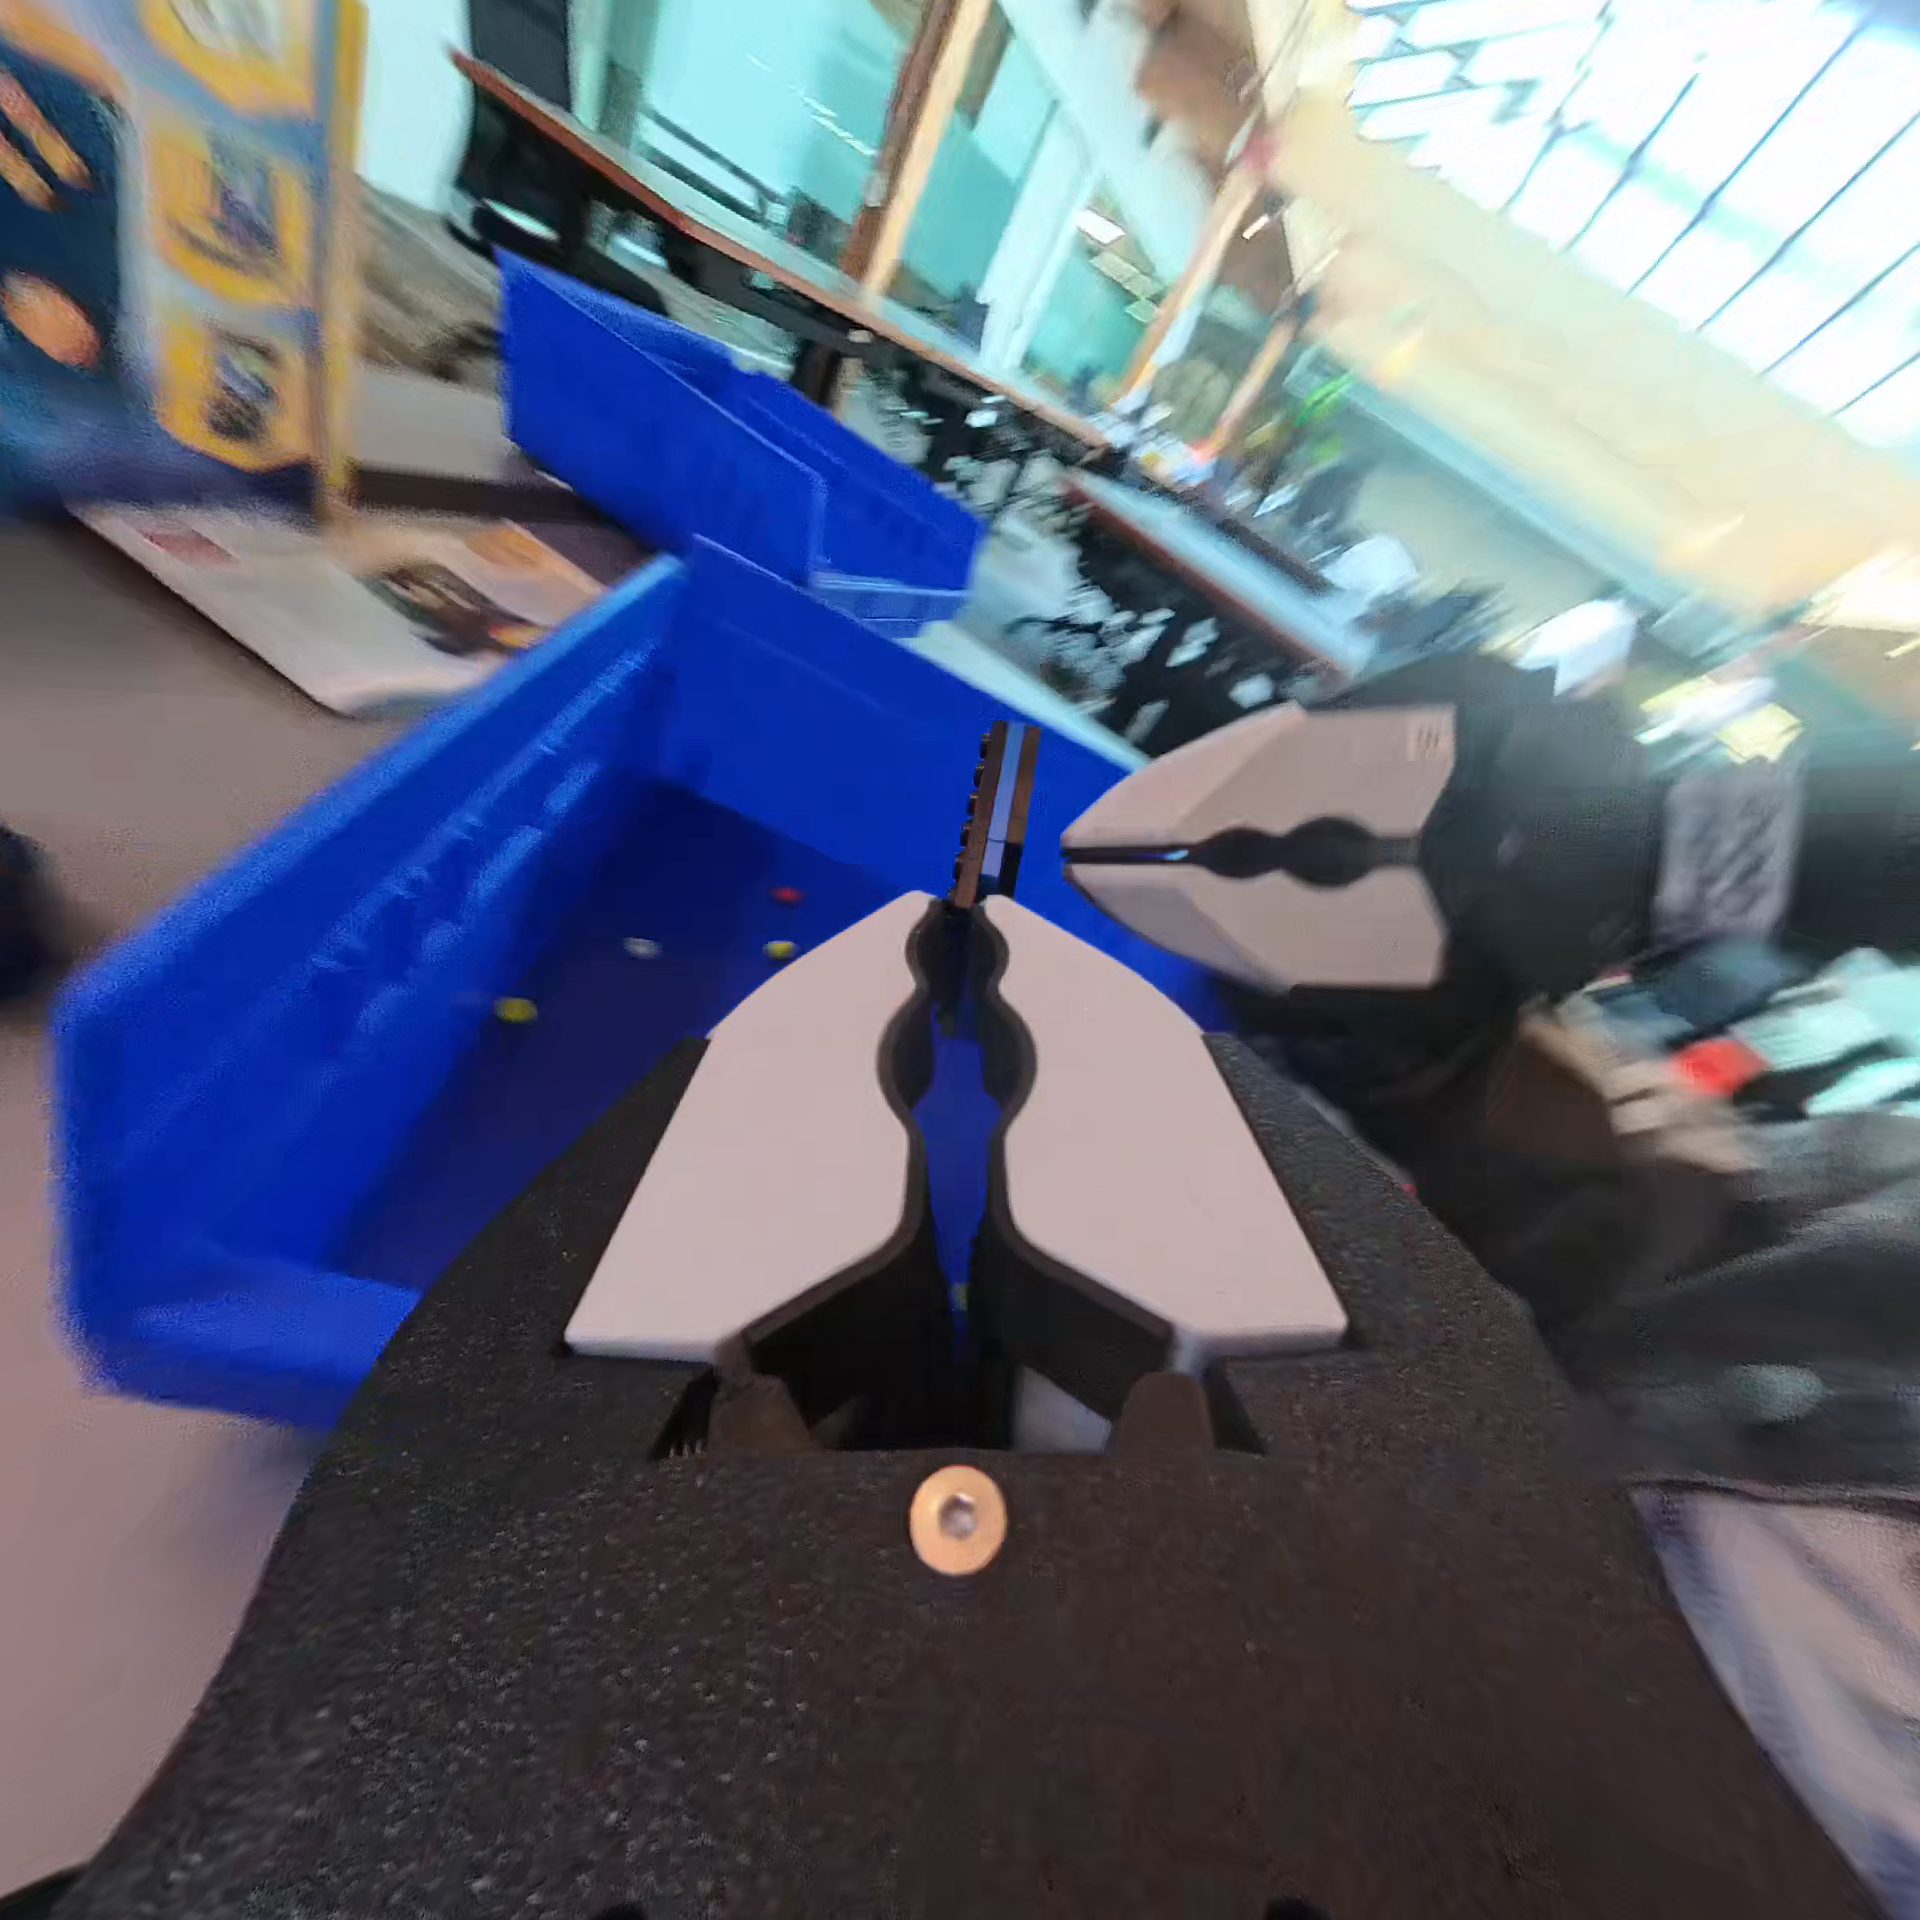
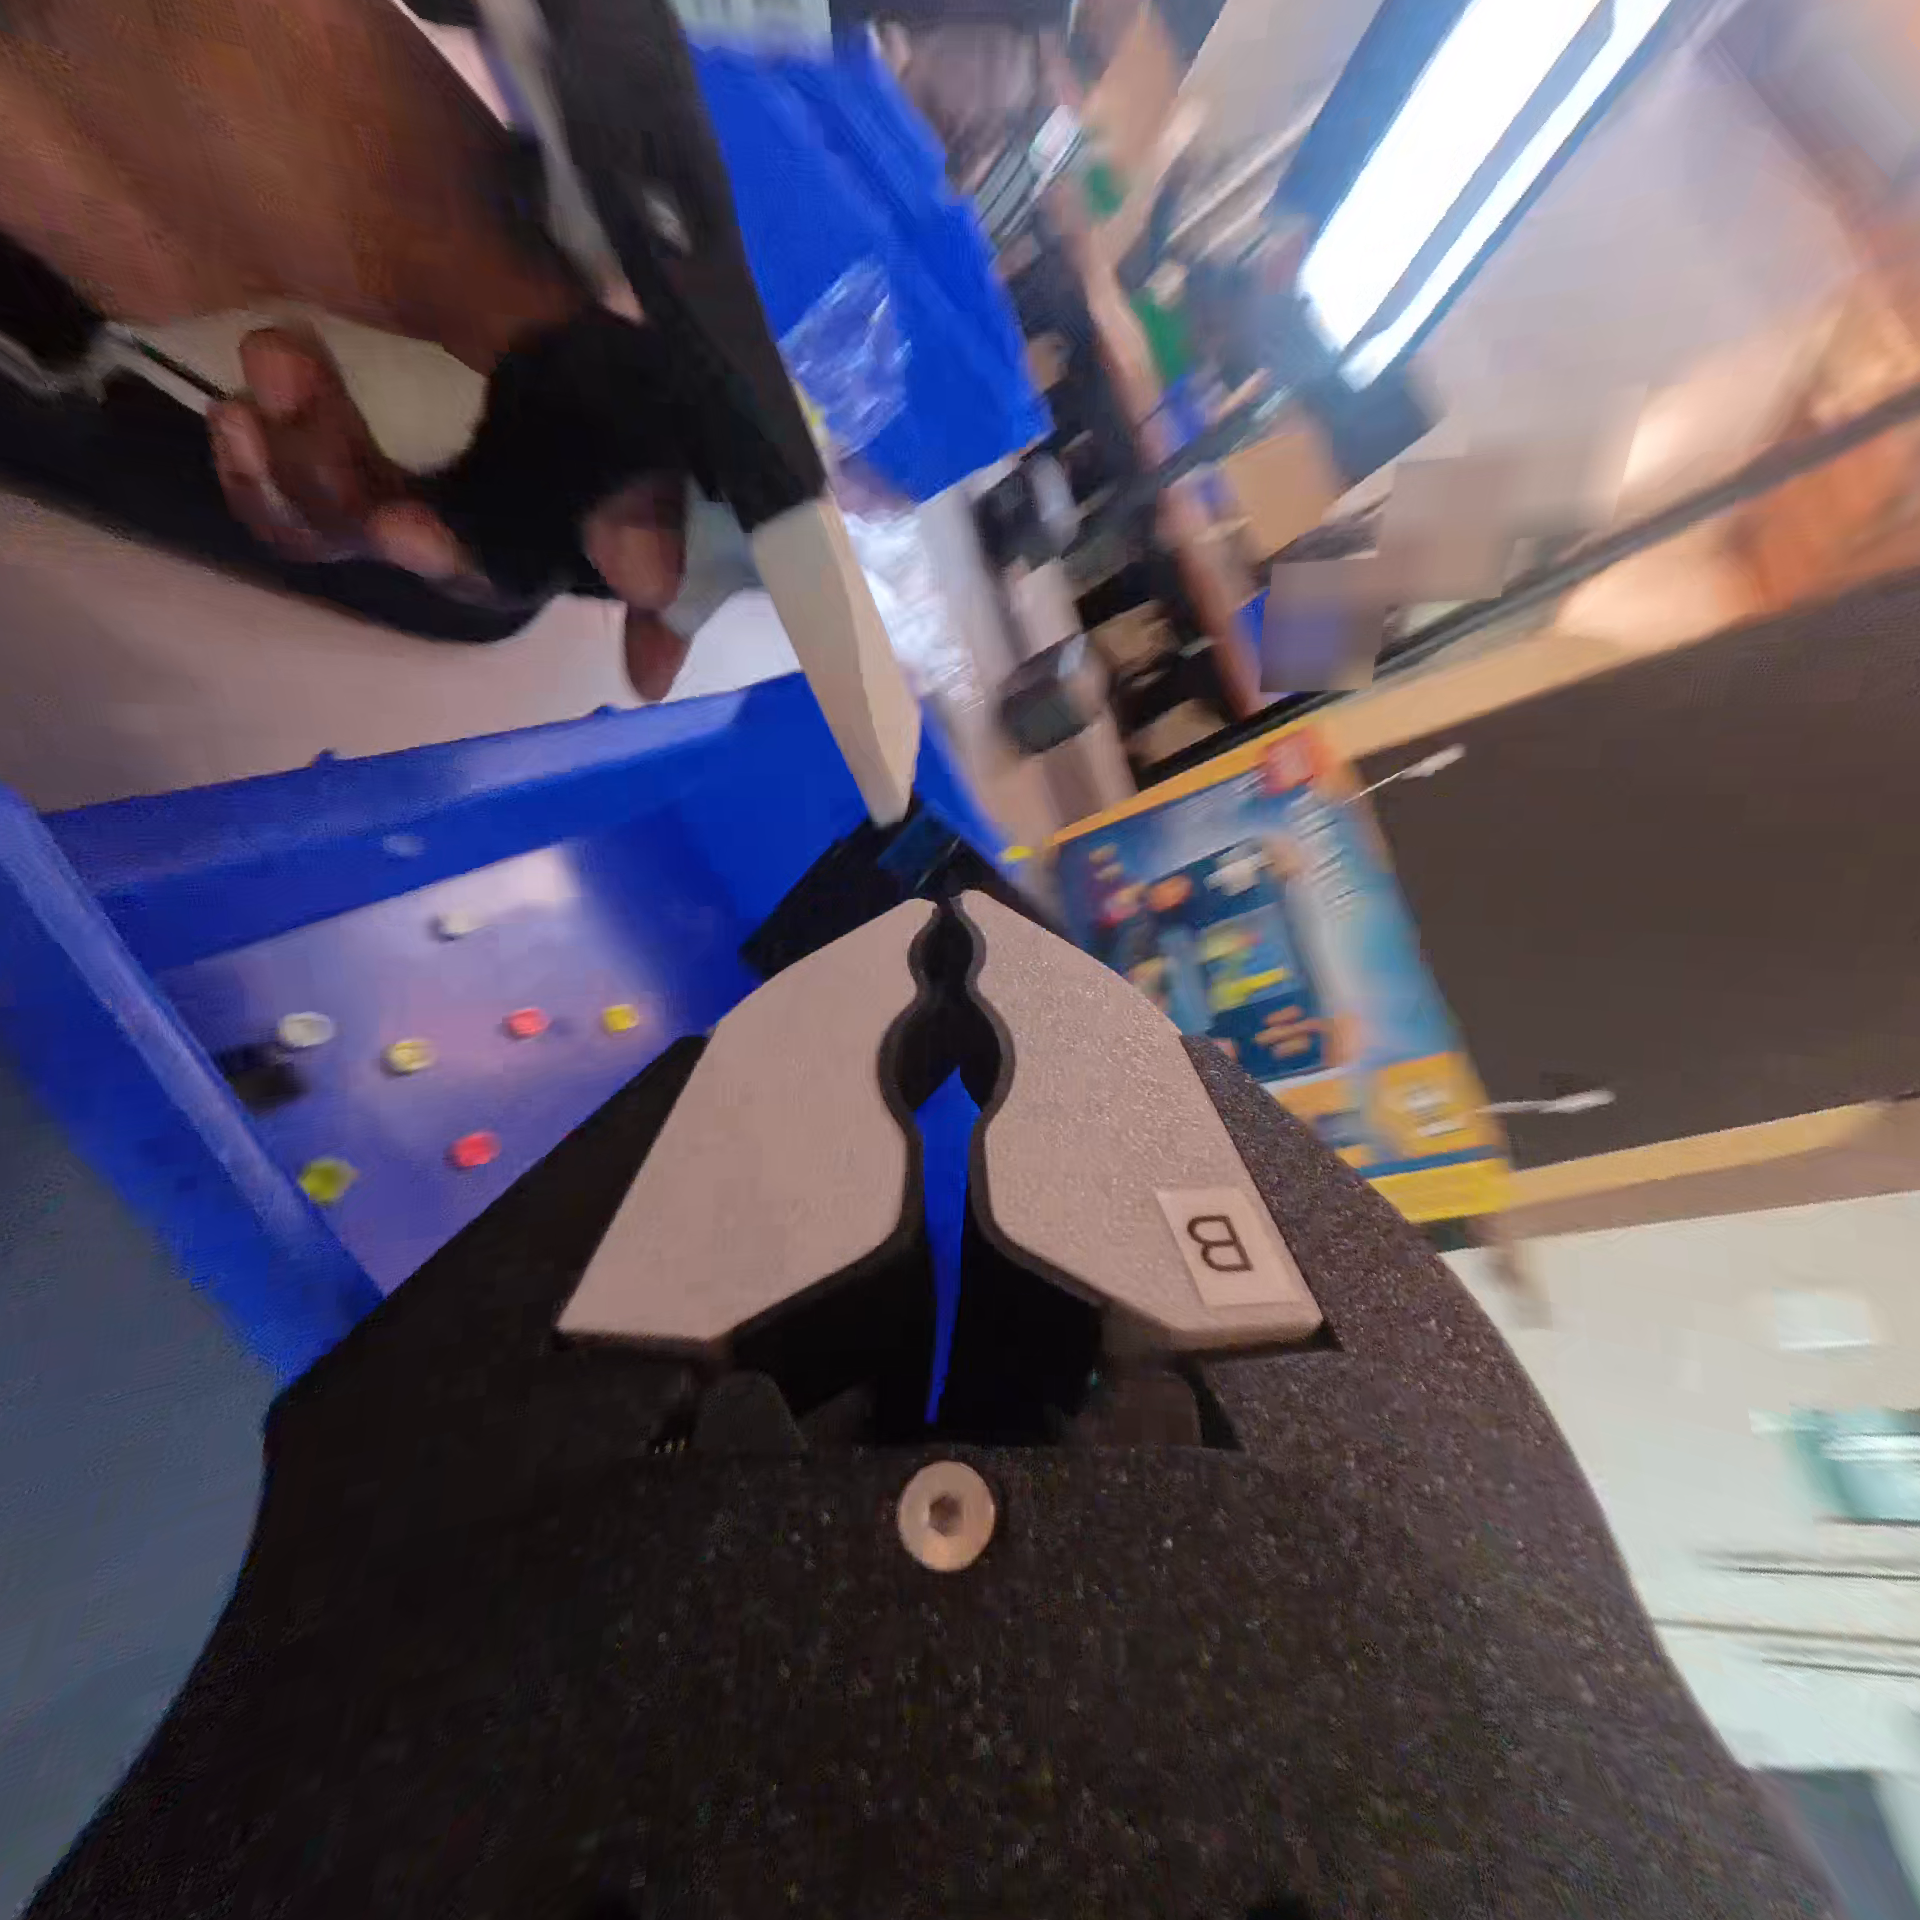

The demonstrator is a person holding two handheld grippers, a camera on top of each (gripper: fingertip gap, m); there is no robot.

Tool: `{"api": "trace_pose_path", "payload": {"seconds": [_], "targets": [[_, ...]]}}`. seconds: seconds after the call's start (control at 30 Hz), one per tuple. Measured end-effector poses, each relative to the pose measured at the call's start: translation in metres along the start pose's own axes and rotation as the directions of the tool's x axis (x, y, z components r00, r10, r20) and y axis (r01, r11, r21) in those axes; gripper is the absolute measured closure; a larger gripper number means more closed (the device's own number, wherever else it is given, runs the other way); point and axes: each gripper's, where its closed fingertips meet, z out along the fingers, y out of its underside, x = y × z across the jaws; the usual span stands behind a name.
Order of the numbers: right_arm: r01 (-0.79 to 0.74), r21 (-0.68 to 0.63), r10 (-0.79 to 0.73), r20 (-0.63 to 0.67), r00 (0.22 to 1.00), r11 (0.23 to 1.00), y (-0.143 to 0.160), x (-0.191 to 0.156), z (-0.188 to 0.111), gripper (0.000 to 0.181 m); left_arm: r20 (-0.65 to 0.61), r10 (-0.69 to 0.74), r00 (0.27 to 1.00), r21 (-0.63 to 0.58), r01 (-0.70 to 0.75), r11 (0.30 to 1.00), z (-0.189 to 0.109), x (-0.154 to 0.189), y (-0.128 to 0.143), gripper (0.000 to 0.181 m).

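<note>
While my left tool (image 1: 961,902) pinches one black-and-blue brick stack (image 1: 995,810) above the blue bin (image 1: 312,1039), my right tool (image 1: 1070,854) beside it looks closed; whether it grips anything, I cannot tell.

Bright daylight, heavy motion blur, wide-angle warping at edges.

A grey-brown table (image 1: 156,790) carries a blue bin (image 1: 312,1039) at centre, a second blue bin (image 1: 675,436) at twelve o'clock, a printed sheet (image 1: 343,603) and colourful box (image 1: 208,239) at ten.
</note>
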Motion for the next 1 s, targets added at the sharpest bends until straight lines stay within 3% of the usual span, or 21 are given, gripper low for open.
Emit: {"api": "trace_pose_path", "payload": {"seconds": [0.03,0.07,0.1,0.17,0.27,0.4,0.5,0.6,0.73,1.0], "targets": [[-0.089,0.023,0.088,0.039,0.995,0.996,0.003,0.000,0.001,0.181,0.049,0.054,0.997,-0.006,-0.054,0.999,0.000,-0.006,0.001,0.177],[-0.165,0.073,0.162,0.042,0.986,0.984,0.002,0.005,-0.001,0.181,0.037,0.019,0.999,0.015,-0.019,1.000,-0.001,-0.009,0.000,0.177],[-0.232,0.096,0.229,0.043,0.972,0.968,0.002,0.010,-0.002,0.171,-0.002,-0.032,0.999,0.055,0.032,0.998,-0.001,-0.009,-0.003,0.177],[-0.315,0.071,0.316,0.006,0.949,0.946,0.010,0.022,0.001,0.133,0.020,-0.027,0.999,0.090,0.025,0.996,-0.003,-0.018,-0.005,0.177],[-0.387,-0.006,0.387,-0.003,0.922,0.922,0.017,0.021,0.006,0.121,0.042,0.052,0.998,0.184,-0.059,0.981,-0.007,-0.012,-0.014,0.177],[-0.414,0.011,0.413,0.064,0.909,0.910,-0.003,0.012,0.013,0.121,0.009,0.144,0.990,0.264,-0.141,0.954,-0.010,0.009,-0.022,0.177],[-0.389,0.017,0.388,0.039,0.921,0.921,-0.004,0.011,0.017,0.125,0.028,0.259,0.965,0.250,-0.258,0.933,-0.010,0.019,-0.019,0.177],[-0.429,0.043,0.426,0.064,0.902,0.902,-0.008,0.010,0.013,0.136,0.116,0.413,0.903,0.220,-0.429,0.876,-0.012,0.020,-0.017,0.177],[-0.587,0.133,0.583,0.075,0.809,0.798,-0.021,0.021,0.003,0.137,0.201,0.500,0.843,0.245,-0.537,0.807,-0.017,0.024,-0.024,0.177],[-0.632,0.123,0.637,-0.008,0.771,0.765,-0.022,0.021,0.006,0.141,0.328,0.657,0.679,0.223,-0.731,0.645,-0.021,0.032,-0.030,0.179]]}}
